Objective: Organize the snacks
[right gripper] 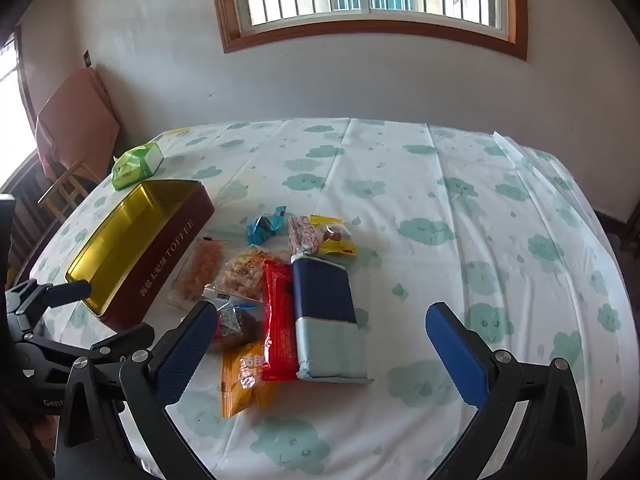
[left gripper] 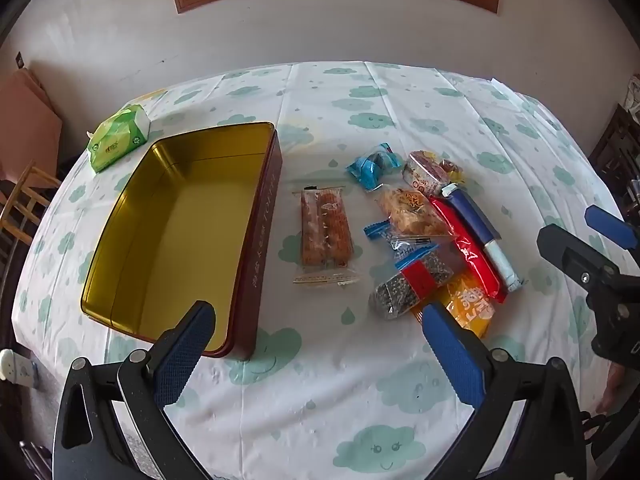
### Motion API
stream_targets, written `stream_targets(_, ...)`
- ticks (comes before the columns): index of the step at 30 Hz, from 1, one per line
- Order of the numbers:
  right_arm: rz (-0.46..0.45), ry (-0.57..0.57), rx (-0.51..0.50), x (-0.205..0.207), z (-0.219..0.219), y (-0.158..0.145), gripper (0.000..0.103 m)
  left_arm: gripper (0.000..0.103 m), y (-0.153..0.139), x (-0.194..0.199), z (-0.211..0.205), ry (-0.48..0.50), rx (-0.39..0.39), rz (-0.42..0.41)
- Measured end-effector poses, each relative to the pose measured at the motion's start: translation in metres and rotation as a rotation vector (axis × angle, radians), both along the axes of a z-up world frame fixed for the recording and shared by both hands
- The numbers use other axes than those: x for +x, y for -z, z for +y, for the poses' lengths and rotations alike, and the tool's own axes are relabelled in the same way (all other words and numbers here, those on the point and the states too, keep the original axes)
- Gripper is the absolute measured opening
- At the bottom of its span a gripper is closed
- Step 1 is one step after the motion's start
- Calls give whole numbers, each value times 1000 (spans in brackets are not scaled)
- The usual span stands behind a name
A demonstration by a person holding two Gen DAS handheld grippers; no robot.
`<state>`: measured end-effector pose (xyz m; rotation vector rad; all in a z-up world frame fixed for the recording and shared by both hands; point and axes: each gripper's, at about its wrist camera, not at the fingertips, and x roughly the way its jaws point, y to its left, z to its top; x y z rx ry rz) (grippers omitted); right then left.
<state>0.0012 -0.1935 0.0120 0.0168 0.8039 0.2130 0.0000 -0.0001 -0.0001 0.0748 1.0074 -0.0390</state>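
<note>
An open maroon toffee tin (left gripper: 180, 232) with an empty gold inside sits at the table's left; it also shows in the right wrist view (right gripper: 132, 240). Several wrapped snacks lie to its right: a clear pack of brown biscuits (left gripper: 326, 232), a blue candy (left gripper: 372, 166), a red pack (left gripper: 468, 248), a navy-and-grey pack (right gripper: 326, 316), an orange pack (right gripper: 242, 376) and a dark seed bar (left gripper: 412, 284). My left gripper (left gripper: 316, 320) is open and empty above the table's near side, between tin and snacks. My right gripper (right gripper: 320, 320) is open and empty above the snack pile.
A green tissue pack (left gripper: 118, 136) lies at the table's far left corner. The cloud-print tablecloth (left gripper: 360, 400) covers the table. A wall with a window stands behind. A wooden chair (left gripper: 20, 208) stands left of the table.
</note>
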Motion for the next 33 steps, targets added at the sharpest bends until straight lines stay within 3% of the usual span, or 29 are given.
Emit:
stream_targets(11, 37, 12, 61, -1, -6, -2, 103, 103, 2, -8, 4, -1, -15, 5)
stream_targets(33, 59, -16, 31, -1, 6, 1, 103, 102, 3, -6, -1, 14, 0, 17)
